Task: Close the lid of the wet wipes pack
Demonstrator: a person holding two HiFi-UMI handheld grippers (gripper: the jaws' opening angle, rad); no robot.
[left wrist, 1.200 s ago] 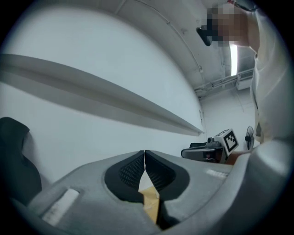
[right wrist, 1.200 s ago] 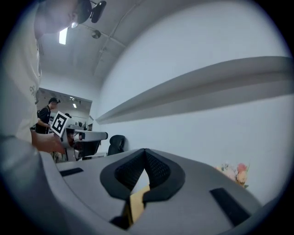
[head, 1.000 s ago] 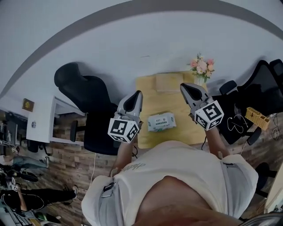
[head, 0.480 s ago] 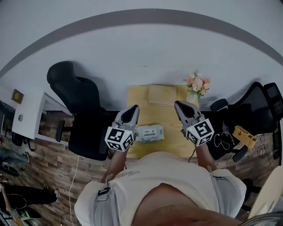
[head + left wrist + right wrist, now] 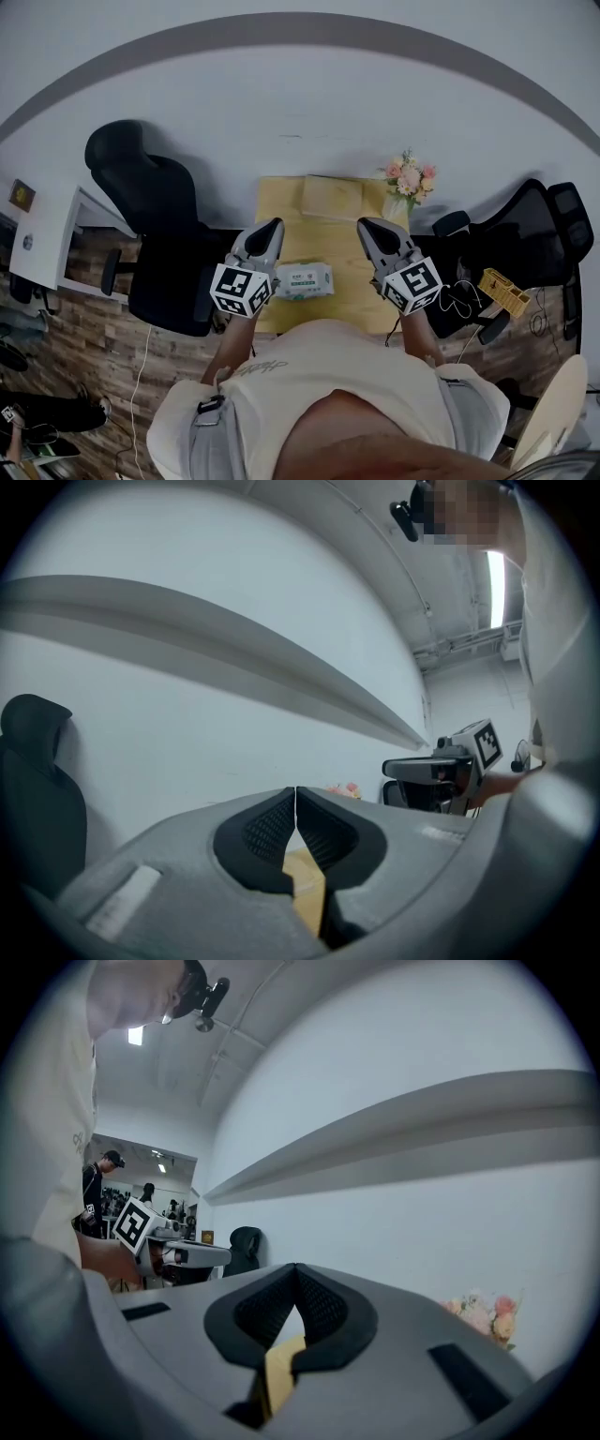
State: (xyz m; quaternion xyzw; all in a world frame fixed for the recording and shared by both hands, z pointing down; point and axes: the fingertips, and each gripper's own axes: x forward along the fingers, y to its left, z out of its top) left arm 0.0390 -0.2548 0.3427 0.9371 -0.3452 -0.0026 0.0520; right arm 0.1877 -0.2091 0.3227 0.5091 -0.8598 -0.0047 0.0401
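The wet wipes pack (image 5: 305,280), white with green print, lies near the front edge of the small yellow table (image 5: 352,267) in the head view. My left gripper (image 5: 265,231) hovers at the pack's left and my right gripper (image 5: 367,229) at its right, both raised above the table and apart from the pack. Each is shut with nothing between its tips. In the left gripper view the left gripper (image 5: 295,791) points at the wall, and so does the right gripper (image 5: 295,1269) in its own view. Neither gripper view shows the pack. I cannot tell how the lid stands.
A flat yellow box (image 5: 330,196) lies at the table's back, beside a vase of pink flowers (image 5: 408,177). Black office chairs stand at the left (image 5: 155,230) and the right (image 5: 525,234). A white desk (image 5: 42,234) is at the far left, on wooden floor.
The head view has shifted, so the table and pack now sit lower and further left in it. Both grippers stay shut on either side of the pack.
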